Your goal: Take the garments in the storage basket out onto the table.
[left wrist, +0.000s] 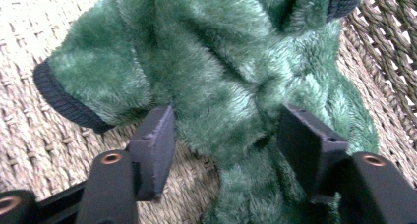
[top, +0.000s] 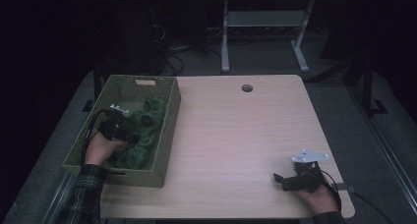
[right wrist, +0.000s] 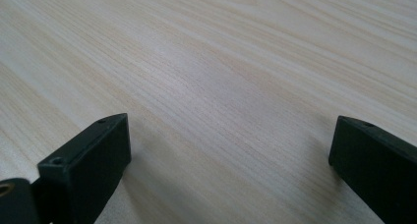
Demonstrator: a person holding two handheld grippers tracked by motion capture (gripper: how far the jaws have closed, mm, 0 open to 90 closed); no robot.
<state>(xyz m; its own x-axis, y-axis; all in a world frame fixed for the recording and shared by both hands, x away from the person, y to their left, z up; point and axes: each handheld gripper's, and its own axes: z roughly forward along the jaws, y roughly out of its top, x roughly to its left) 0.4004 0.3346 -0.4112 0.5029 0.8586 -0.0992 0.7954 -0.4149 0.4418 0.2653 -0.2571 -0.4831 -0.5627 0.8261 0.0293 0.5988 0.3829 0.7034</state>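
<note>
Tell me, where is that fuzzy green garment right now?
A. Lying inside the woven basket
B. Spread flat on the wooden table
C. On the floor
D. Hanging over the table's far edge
A: the high view shows the green garment piled inside the woven basket at the table's left, with the left gripper reaching into it.

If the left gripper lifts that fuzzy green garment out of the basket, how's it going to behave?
Probably floppy: the green garment lies crumpled in folds in the woven basket, so it should drape and trail. Its plush pile suggests it is light and compressible, and unlikely to slip between the left gripper's pads.
</note>
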